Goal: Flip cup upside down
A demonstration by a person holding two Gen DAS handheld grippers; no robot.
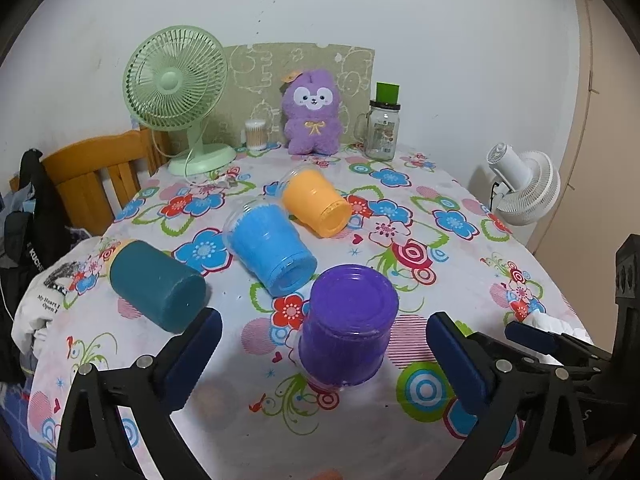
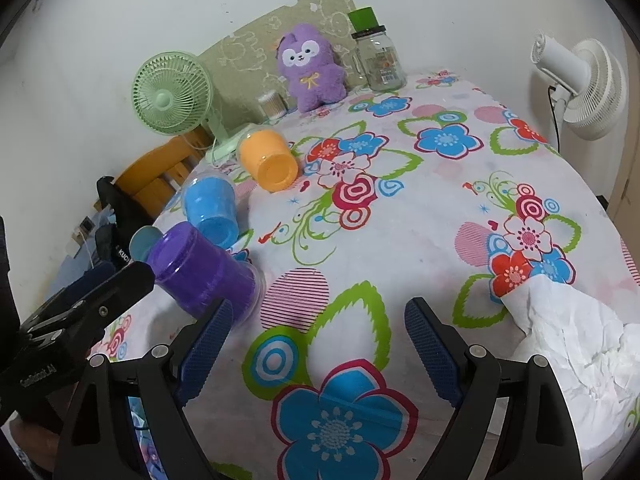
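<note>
Floral tablecloth point(image 2: 400, 220); white wall point(image 1: 360, 8)

The open mouth of the purple cup point(image 1: 347, 328) is turned away in the left wrist view, so its rim is not seen. In the right wrist view, most of the teal cup point(image 2: 144, 243) is hidden behind the purple cup and the left gripper point(image 2: 100, 294). The label on the glass jar point(image 1: 382, 128) is too small to be read. The wooden chair point(image 1: 94, 184) is partly covered by the table cloth point(image 1: 440, 208). The white paper point(image 2: 560, 344) is cut off, perhaps by the table's edge.
</note>
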